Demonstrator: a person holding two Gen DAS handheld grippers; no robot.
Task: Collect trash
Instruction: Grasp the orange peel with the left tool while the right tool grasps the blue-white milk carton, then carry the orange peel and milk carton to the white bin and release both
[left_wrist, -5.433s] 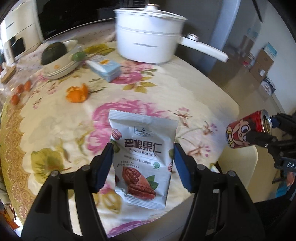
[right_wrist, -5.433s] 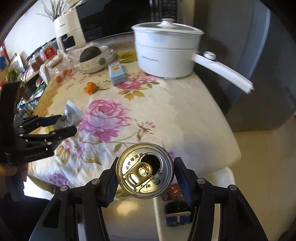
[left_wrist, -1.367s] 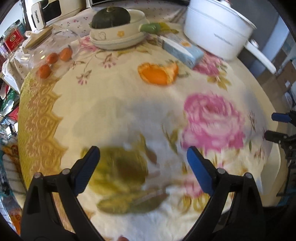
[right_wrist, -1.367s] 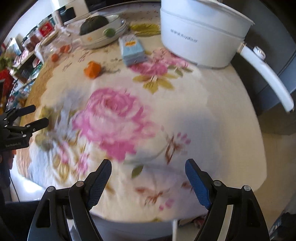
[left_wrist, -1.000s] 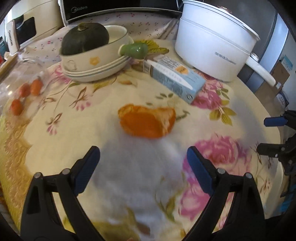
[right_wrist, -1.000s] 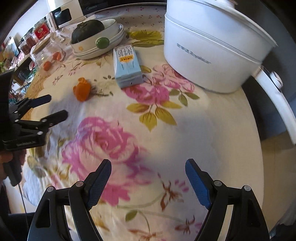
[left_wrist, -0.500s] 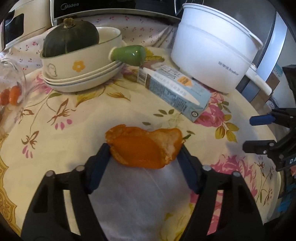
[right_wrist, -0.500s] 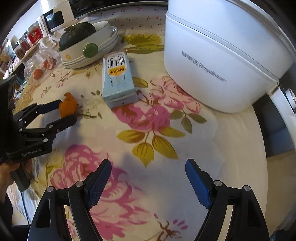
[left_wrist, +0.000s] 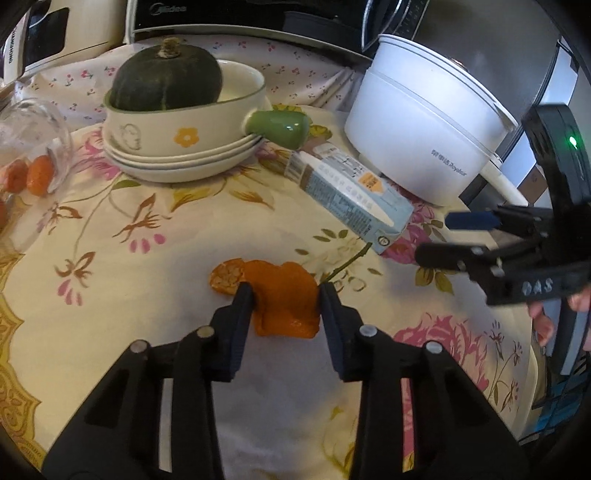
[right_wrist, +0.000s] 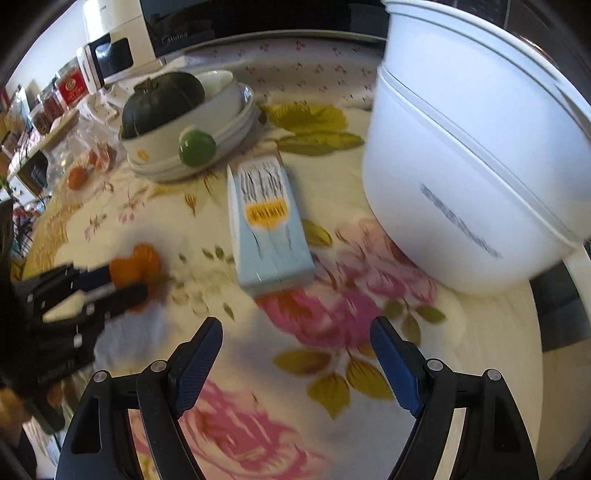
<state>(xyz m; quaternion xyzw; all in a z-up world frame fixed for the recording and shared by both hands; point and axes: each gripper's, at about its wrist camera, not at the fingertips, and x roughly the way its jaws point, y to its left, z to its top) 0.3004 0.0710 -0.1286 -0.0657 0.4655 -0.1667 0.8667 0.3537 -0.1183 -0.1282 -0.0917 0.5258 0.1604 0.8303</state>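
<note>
1. The left gripper (left_wrist: 286, 295) points down at the table, and its jaws are closing on an orange peel (left_wrist: 284, 301) — the peel sits right between the two fingers, and both pads press its sides.
2. The orange peel lies on the flowered tablecloth (left_wrist: 110, 258), near the middle of the table, with one curled bit sticking out to the left of the fingers.
3. The right gripper (right_wrist: 297, 354) hangs over a big pink rose on the cloth. Its jaws stand wide apart and nothing is between them.
4. A light blue drink carton (right_wrist: 267, 225) lies flat on the cloth just past the right gripper, between the peel and a big white pot (right_wrist: 476, 155).
5. Behind the carton, a dark green squash (left_wrist: 166, 79) sits in a cream bowl with a green handle (left_wrist: 184, 125) — the bowl rests on stacked plates.
6. Small orange fruits (left_wrist: 35, 177) lie at the left edge, partly under clear plastic.
7. In the right wrist view the picture is blurry, so the print on the carton is hard to read.
</note>
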